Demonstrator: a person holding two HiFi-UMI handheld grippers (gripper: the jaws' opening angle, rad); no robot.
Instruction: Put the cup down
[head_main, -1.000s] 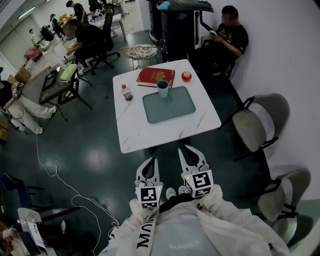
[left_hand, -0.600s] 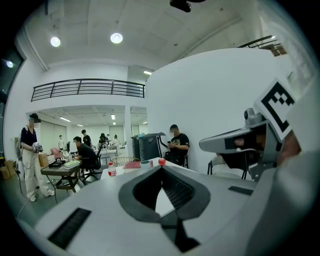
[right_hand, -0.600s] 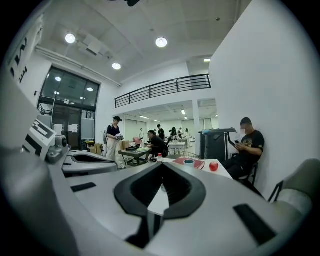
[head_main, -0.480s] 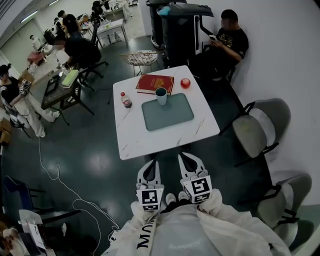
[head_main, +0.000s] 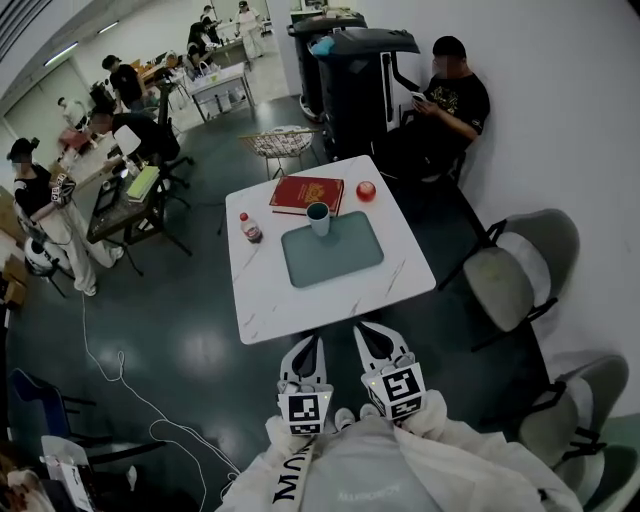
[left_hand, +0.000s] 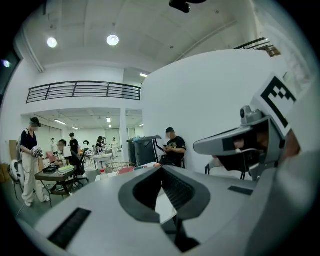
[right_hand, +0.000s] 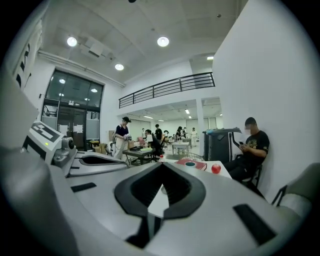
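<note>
Both tongs are hanging in close at the person's waist. The left tong (head_main: 306, 352) and right tong (head_main: 375, 345) are each sitting with jaws pressed together, nothing between them. Just ahead of the tips the table (head_main: 270, 300) is starting. The cup (head_main: 318, 217) is standing upright well beyond them, straight out ahead, on the far edge of the tray (head_main: 340, 258). I'm guessing it's already down, so this step is looking finished. Otherwise the next move is calling for a long forward reach, jaws opening first.

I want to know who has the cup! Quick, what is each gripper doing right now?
Left gripper: closed, holding nothing.
Right gripper: closed, holding nothing.
</note>
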